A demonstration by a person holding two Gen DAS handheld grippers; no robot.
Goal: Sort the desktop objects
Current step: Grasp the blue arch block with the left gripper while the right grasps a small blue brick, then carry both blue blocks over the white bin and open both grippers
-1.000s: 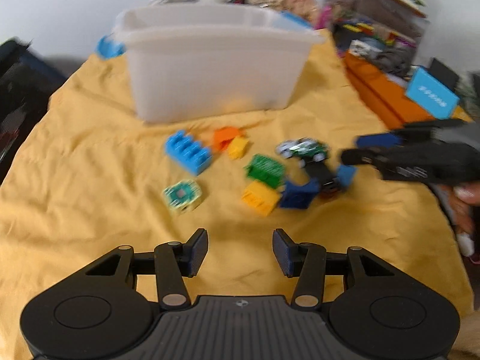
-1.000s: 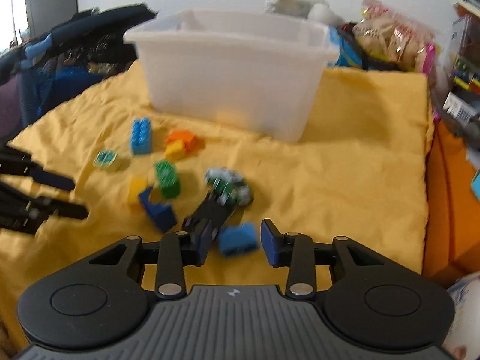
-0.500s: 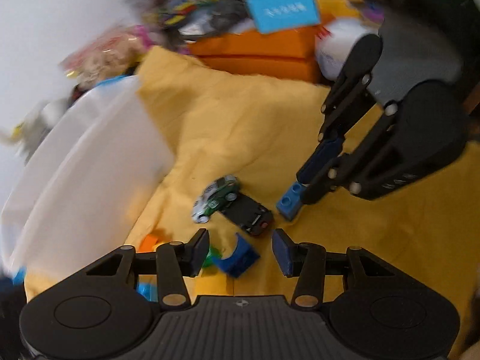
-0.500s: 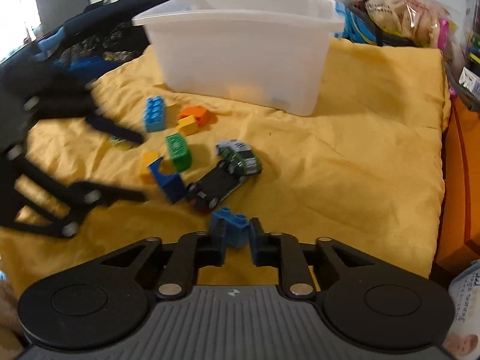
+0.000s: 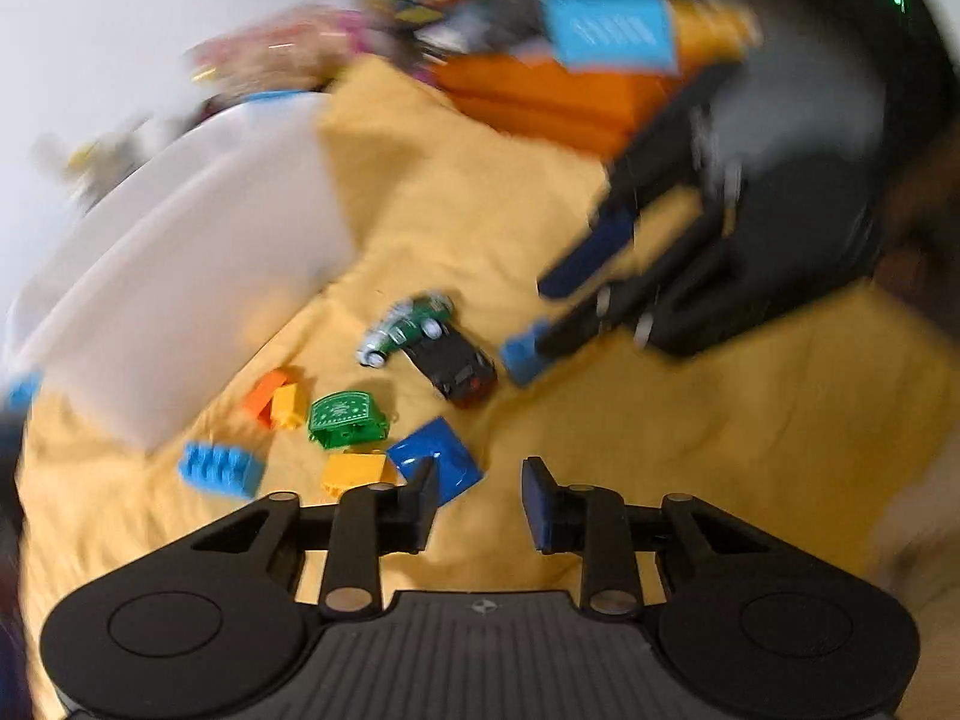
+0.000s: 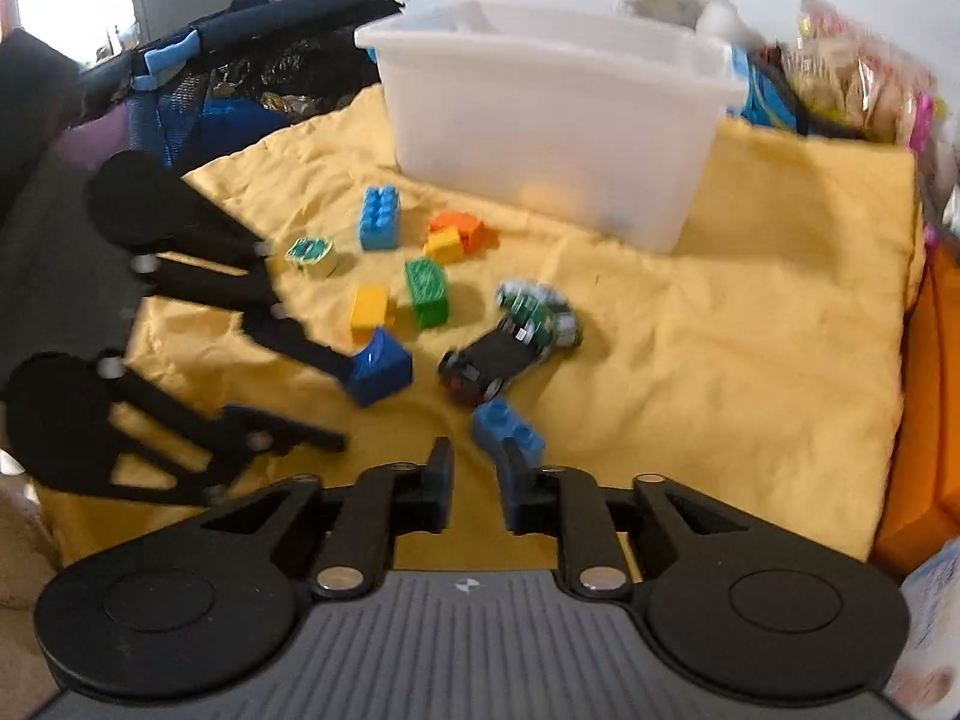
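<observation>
On the yellow cloth (image 6: 720, 360) a dark blue brick (image 5: 435, 459) lies at the tip of my left gripper's (image 5: 477, 501) left finger. Those jaws are closing and do not press it. The right wrist view shows that left gripper (image 6: 339, 405) with one fingertip against the dark blue brick (image 6: 378, 369). My right gripper (image 6: 474, 471) is opening; a light blue brick (image 6: 507, 429) leans at its right fingertip, not clamped. Behind lie a black car (image 6: 492, 360), a green car (image 6: 540, 315), several bricks and the white bin (image 6: 552, 132).
Green (image 6: 426, 291), yellow (image 6: 369, 309), orange (image 6: 459, 225) and long blue (image 6: 379, 219) bricks sit between the cars and the bin. An orange box (image 6: 936, 420) borders the cloth on the right, and a dark bag (image 6: 240, 60) lies at the back left.
The right jaws closed on the light blue brick and have spread again, leaving it at one fingertip. The left gripper rolled and swung across to the dark blue brick, its jaws narrowing.
</observation>
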